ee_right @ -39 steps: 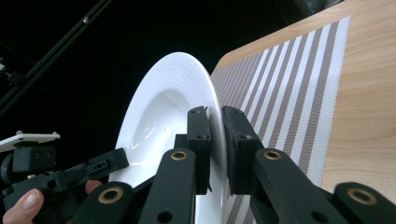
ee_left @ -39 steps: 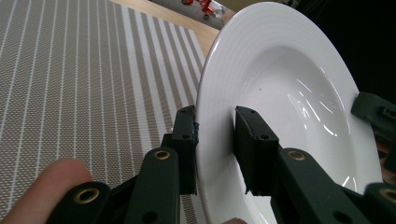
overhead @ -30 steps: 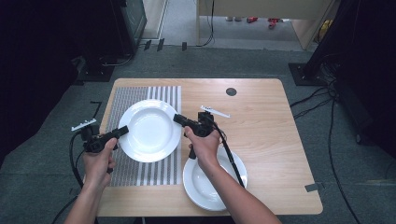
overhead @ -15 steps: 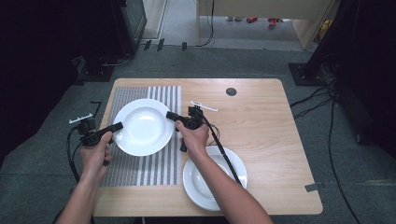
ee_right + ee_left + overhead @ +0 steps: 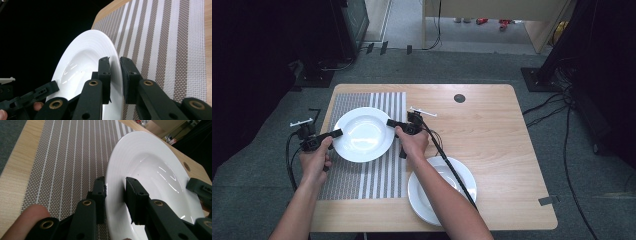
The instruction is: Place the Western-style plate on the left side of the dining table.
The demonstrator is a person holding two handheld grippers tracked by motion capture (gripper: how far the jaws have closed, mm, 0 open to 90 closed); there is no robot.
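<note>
Plate (image 5: 362,134) hanging over striped mat (image 5: 367,175) near table's (image 5: 492,150) left edge; left gripper (image 5: 336,133) and right gripper (image 5: 390,122) clamping opposite rims.

A light wooden table with rounded corners (image 5: 512,165) stands on grey carpet floor (image 5: 462,62). A round dark grommet hole (image 5: 459,98) sits near its far edge. Black cables (image 5: 557,105) trail across the carpet on the right, beside a black stand base (image 5: 539,80). Pale wooden furniture (image 5: 492,15) stands at the far end. Both sides of the room lie in deep shadow.
</note>
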